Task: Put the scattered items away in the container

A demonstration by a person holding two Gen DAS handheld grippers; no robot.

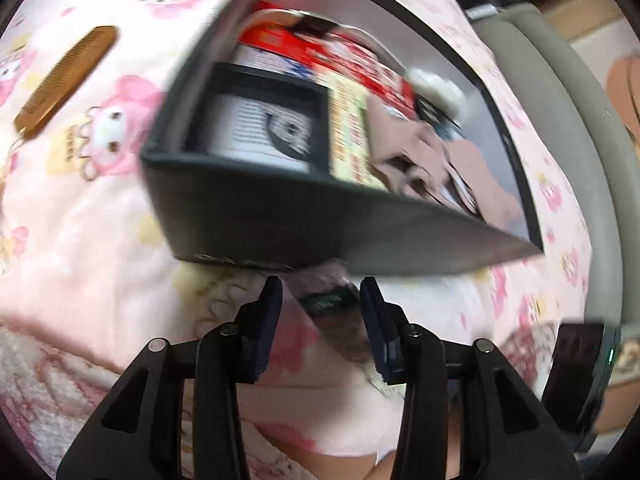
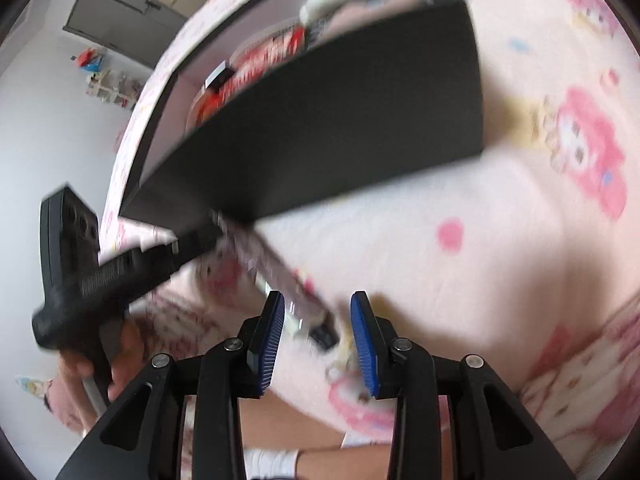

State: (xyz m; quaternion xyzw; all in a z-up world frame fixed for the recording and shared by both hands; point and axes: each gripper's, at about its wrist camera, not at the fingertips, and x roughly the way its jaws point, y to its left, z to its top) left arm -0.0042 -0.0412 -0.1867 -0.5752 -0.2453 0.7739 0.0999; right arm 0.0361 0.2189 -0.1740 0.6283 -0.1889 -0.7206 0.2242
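Observation:
A black open box (image 1: pixel 304 216) sits on the pink bedspread, also in the right wrist view (image 2: pixel 340 120). It holds a red packet (image 1: pixel 360 60), a black-framed card (image 1: pixel 260 128), a yellow-green leaflet (image 1: pixel 350 132), brown cloth and a white fluffy item (image 1: pixel 436 88). My left gripper (image 1: pixel 322 292) is open around a flat pinkish packet (image 1: pixel 332 320) just in front of the box wall. In the right wrist view that gripper (image 2: pixel 192 244) touches the packet's (image 2: pixel 276 276) far end. My right gripper (image 2: pixel 318 304) is open over the packet's near end. A brown comb (image 1: pixel 64 80) lies left of the box.
The bed is covered by a pink cartoon-print blanket (image 1: pixel 100 220). A grey bed edge (image 1: pixel 560 120) curves at the right. A cabinet (image 2: pixel 120 20) and small toys (image 2: pixel 108 76) stand by the far wall. The right-hand tool (image 1: pixel 580 380) shows at lower right.

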